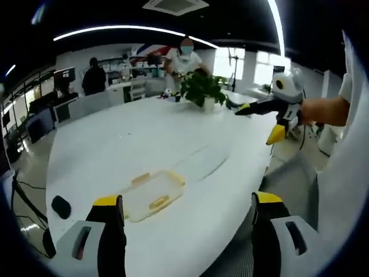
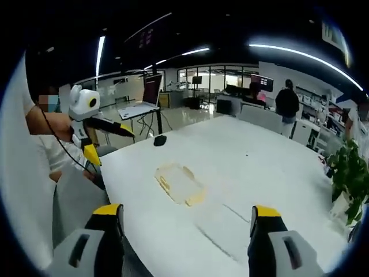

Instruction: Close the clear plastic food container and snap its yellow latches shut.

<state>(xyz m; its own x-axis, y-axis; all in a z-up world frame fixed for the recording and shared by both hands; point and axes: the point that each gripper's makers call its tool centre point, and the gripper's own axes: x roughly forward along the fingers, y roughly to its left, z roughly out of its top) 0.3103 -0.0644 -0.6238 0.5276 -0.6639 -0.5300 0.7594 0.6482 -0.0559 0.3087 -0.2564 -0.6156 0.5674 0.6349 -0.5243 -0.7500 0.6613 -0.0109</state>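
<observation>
The clear plastic food container (image 1: 151, 194) with yellow latches lies flat on the white table (image 1: 144, 133), just ahead of my left gripper (image 1: 187, 199), whose jaws stand wide open and empty above the table's near edge. My right gripper (image 1: 259, 121) hangs in the air to the right of the table, open, held by a hand. In the right gripper view the container (image 2: 180, 183) lies ahead of my open, empty right gripper (image 2: 186, 210), and the left gripper (image 2: 109, 144) hovers open at the left. Neither gripper touches the container.
A small black object (image 1: 60, 206) (image 2: 160, 140) lies on the table beside the container. A potted plant (image 1: 202, 89) (image 2: 346, 173) stands at the table's far end. A grey chair (image 1: 294, 173) sits at the table edge. People stand among desks in the background.
</observation>
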